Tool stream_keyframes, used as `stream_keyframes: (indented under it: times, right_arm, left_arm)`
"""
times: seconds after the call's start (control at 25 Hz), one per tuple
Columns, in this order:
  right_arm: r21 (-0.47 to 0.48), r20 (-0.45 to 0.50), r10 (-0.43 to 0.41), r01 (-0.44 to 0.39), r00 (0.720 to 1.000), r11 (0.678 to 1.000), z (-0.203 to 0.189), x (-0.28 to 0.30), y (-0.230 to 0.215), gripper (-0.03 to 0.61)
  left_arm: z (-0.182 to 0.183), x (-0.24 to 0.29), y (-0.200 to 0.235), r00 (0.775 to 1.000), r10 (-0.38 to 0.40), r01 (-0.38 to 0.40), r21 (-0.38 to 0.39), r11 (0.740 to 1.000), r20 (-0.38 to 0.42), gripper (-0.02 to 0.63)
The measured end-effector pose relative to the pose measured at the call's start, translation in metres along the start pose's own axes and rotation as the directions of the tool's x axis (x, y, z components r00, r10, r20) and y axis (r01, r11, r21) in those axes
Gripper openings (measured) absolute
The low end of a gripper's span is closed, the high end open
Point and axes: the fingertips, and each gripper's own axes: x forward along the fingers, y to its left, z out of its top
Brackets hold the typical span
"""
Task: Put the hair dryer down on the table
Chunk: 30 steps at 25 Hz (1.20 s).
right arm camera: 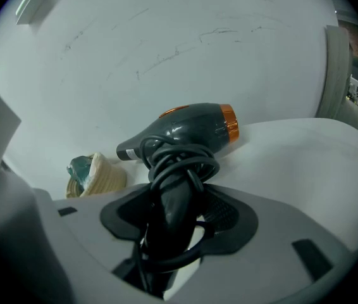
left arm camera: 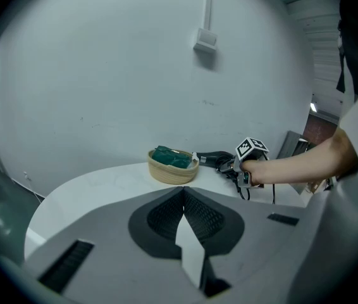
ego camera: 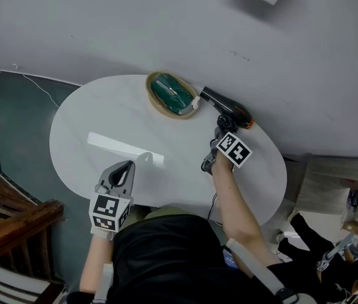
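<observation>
The dark grey hair dryer with an orange rear ring lies at the far right of the white oval table, its nozzle toward the woven basket. In the right gripper view the dryer has its black cord looped round the handle, and my right gripper is shut on that handle. In the head view the right gripper reaches in from the near side. My left gripper hovers near the table's front edge, shut and holding nothing. From the left gripper view the dryer shows far off.
The basket holds a green cloth and stands just left of the dryer. A pale strip lies across the table's middle. A wooden chair is at the lower left, and boxes and clutter are on the floor at the right.
</observation>
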Motion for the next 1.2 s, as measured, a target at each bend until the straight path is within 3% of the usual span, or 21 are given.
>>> stream_keyframes:
  times: [1.2]
  right_arm:
    - [-0.110,-0.015,-0.045,0.043,0.999,0.993,-0.011,0.027,0.013,0.239]
  left_arm:
    - [-0.014,-0.011,-0.006,0.999,0.039,-0.039,0.007,0.999,-0.036,0.009]
